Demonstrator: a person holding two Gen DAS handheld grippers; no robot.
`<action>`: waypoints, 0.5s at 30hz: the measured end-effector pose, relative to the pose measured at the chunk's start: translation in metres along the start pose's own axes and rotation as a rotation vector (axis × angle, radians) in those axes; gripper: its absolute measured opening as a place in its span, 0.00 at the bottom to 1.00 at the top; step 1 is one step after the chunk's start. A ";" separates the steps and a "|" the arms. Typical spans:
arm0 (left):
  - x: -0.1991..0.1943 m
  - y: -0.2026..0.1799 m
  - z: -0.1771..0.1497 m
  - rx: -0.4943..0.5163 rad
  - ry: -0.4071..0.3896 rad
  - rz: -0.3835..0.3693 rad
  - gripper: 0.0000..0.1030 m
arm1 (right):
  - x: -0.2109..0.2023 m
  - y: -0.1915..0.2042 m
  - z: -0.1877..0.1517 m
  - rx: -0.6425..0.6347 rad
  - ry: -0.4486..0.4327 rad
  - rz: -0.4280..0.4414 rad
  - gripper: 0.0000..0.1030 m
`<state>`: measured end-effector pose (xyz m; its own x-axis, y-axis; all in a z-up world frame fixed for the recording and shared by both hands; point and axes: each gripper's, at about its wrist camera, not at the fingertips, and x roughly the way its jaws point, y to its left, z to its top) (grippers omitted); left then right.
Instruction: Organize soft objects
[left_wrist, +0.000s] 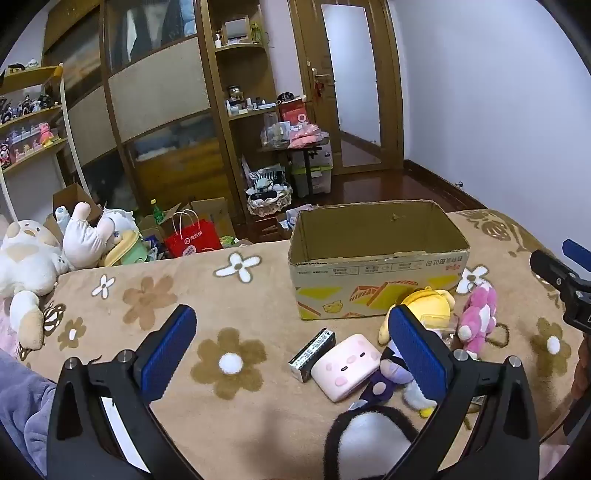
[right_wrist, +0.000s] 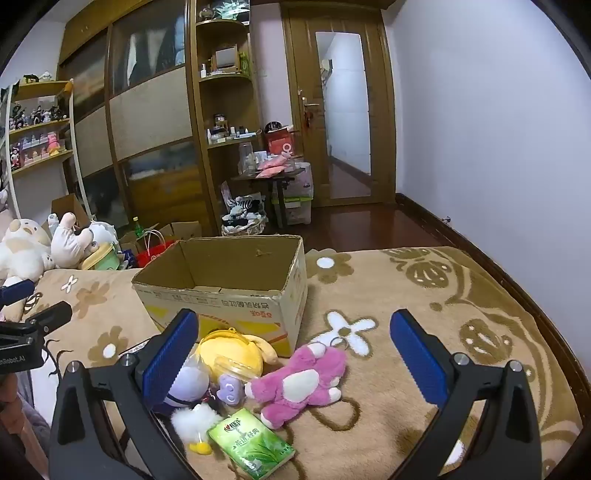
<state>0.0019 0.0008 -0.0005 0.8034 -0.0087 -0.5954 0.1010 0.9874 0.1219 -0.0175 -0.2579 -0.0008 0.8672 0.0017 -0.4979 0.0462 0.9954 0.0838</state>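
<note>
An open cardboard box (left_wrist: 376, 258) (right_wrist: 225, 280) stands on the flowered blanket, with nothing visible inside. In front of it lie a yellow plush (left_wrist: 430, 301) (right_wrist: 229, 350), a pink plush bear (left_wrist: 478, 317) (right_wrist: 299, 384), a purple plush (left_wrist: 391, 373) (right_wrist: 192, 384) and a pink squishy pad (left_wrist: 345, 365). A black-and-white furry piece (left_wrist: 365, 439) lies nearest the left wrist camera. My left gripper (left_wrist: 291, 343) hangs open over the blanket, left of the toys. My right gripper (right_wrist: 295, 350) is open above the pink bear and the yellow plush, touching neither.
A harmonica-like bar (left_wrist: 312, 349) lies beside the pink pad; a green tea carton (right_wrist: 251, 443) lies near the toys. Large white plush animals (left_wrist: 33, 266) sit at the blanket's left end. Beyond the bed are a red bag (left_wrist: 192, 236), shelves and a door.
</note>
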 end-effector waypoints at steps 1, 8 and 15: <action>-0.003 0.000 -0.001 0.001 -0.037 0.014 1.00 | 0.000 0.000 0.000 0.001 0.000 -0.001 1.00; -0.004 0.003 -0.002 0.005 -0.034 0.006 1.00 | 0.001 -0.003 -0.001 0.023 0.000 0.002 1.00; -0.004 0.000 -0.003 0.002 -0.023 0.008 1.00 | 0.004 -0.006 -0.004 0.027 0.010 -0.007 1.00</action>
<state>-0.0027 0.0010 -0.0004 0.8175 -0.0045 -0.5760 0.0956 0.9871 0.1281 -0.0159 -0.2630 -0.0068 0.8616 -0.0040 -0.5075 0.0656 0.9925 0.1036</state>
